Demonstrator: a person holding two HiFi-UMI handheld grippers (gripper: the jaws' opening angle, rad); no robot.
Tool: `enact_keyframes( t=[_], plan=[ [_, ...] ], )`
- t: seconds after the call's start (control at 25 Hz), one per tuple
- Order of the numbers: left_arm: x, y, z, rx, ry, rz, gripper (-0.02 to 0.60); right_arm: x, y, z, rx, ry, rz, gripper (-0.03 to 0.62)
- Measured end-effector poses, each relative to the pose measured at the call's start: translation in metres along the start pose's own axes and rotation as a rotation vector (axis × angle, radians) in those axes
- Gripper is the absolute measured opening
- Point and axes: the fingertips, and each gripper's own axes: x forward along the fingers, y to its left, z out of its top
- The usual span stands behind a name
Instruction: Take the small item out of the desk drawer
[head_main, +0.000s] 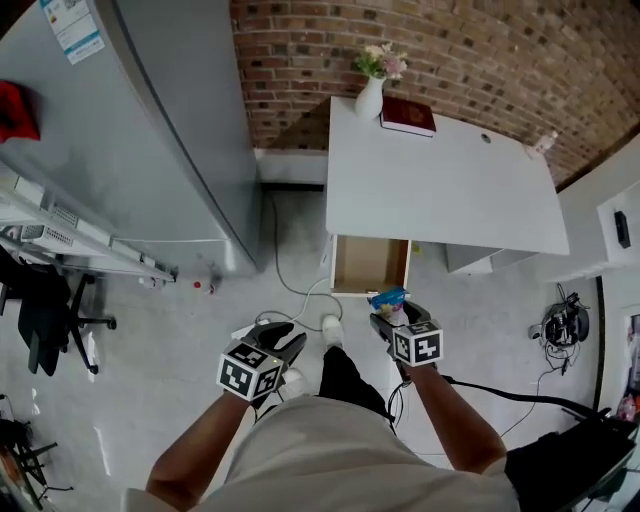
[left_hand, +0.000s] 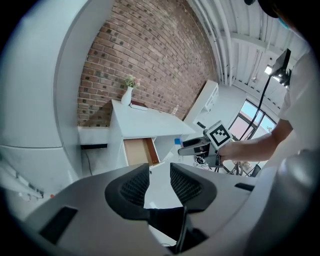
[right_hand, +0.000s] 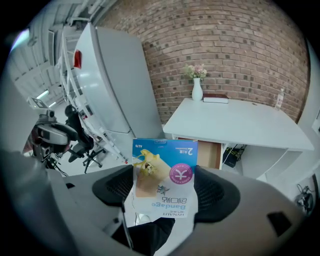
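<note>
The white desk (head_main: 440, 190) has its wooden drawer (head_main: 370, 263) pulled open, and the drawer's inside looks bare. My right gripper (head_main: 392, 318) hangs just in front of the drawer, shut on a small blue bandage box (head_main: 388, 298). In the right gripper view the bandage box (right_hand: 165, 175) stands upside down between the two pads of the right gripper (right_hand: 162, 187), with the drawer (right_hand: 210, 154) behind it. My left gripper (head_main: 283, 340) is lower left, over the floor, open and holding nothing. Through the gap of the left gripper (left_hand: 159, 182) I see floor, the drawer (left_hand: 137, 151) and the right gripper (left_hand: 200, 147).
A tall grey cabinet (head_main: 130, 130) stands left of the desk. On the desk's far edge are a white vase with flowers (head_main: 370, 95), a dark red book (head_main: 408, 115) and a small bottle (head_main: 543, 143). A cable (head_main: 290, 285) runs across the floor. An office chair (head_main: 50, 310) is far left.
</note>
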Motion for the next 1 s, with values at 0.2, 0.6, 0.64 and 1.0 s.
enact_keyframes(
  t=[0.2, 0.6, 0.64, 1.0],
  plan=[
    [-0.03, -0.006, -0.008, 0.015, -0.006, -0.003, 0.141, -0.045, 0.028, -0.008, 0.019, -0.031, 0.002, 0.365],
    [-0.062, -0.028, -0.034, 0.023, -0.015, -0.009, 0.141, -0.103, 0.073, -0.031, 0.024, -0.073, 0.021, 0.365],
    [-0.064, -0.029, -0.035, 0.024, -0.017, -0.01, 0.141, -0.107, 0.077, -0.033, 0.019, -0.077, 0.025, 0.365],
    [-0.079, -0.038, -0.054, 0.023, -0.035, -0.005, 0.141, -0.129, 0.087, -0.053, 0.008, -0.086, 0.014, 0.365]
  ],
)
